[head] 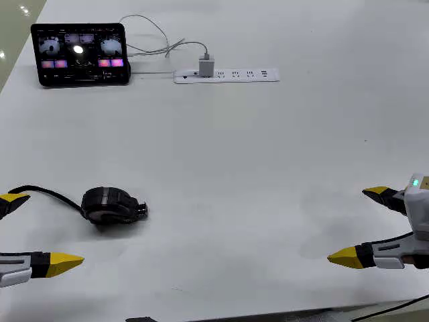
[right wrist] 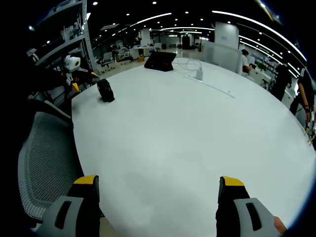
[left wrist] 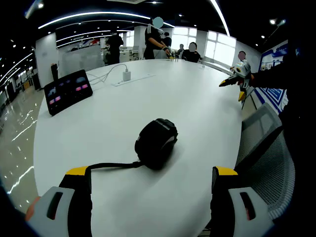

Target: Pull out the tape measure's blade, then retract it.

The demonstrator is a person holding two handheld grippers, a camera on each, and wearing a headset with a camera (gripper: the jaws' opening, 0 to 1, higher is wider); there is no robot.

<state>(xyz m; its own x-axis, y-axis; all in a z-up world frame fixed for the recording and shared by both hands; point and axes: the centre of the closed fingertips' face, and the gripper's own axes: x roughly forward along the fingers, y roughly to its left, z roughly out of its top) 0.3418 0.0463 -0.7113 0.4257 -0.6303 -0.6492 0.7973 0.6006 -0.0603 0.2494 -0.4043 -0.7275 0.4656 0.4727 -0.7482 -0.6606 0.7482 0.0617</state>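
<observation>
The tape measure (head: 110,204) lies on the surface (head: 255,154) before the left gripper (head: 41,228), jaws spread. The right gripper (head: 352,225), well apart, is spread too.

White table (head: 268,168), black tape measure (head: 110,204) lying on it, tablet (head: 80,54) and power strip (head: 228,75) farther back

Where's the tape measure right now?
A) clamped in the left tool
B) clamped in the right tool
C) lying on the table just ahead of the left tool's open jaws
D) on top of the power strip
C: the black tape measure rests on the white table just ahead of the yellow-tipped left tool, whose jaws are spread and not closed on its body. The right tool is open, far across the table.
</observation>
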